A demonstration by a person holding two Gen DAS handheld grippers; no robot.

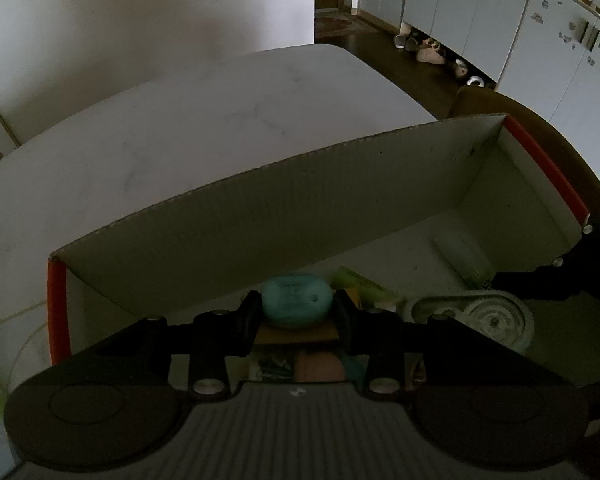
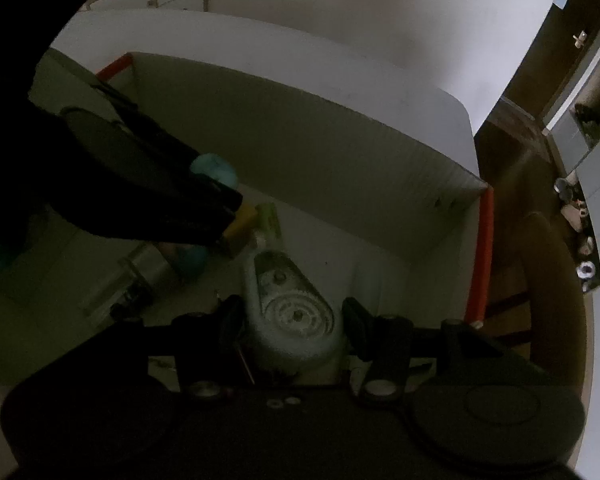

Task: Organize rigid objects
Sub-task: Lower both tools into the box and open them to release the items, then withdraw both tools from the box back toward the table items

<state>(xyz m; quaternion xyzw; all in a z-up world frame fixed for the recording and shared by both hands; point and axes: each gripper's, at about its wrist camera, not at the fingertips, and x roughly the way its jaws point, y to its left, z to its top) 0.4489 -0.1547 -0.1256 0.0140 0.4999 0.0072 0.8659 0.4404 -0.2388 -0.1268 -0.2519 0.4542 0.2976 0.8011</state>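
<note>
My left gripper (image 1: 296, 306) is shut on a teal oval case (image 1: 296, 300) and holds it inside a white cardboard box with red corner edges (image 1: 260, 216). My right gripper (image 2: 292, 320) sits around a white teardrop-shaped dispenser with visible gears (image 2: 290, 304) on the box floor; its left finger touches it, the right finger stands slightly off. The dispenser also shows in the left wrist view (image 1: 480, 318). The left gripper with the teal case (image 2: 214, 170) shows in the right wrist view at left.
In the box lie a yellow-green packet (image 1: 360, 282), a pale cylinder (image 1: 462, 254), a yellow block (image 2: 244, 220) and a clear item (image 2: 140, 276). The box stands on a white table (image 1: 180, 128). A brown chair (image 2: 548, 264) stands to the right.
</note>
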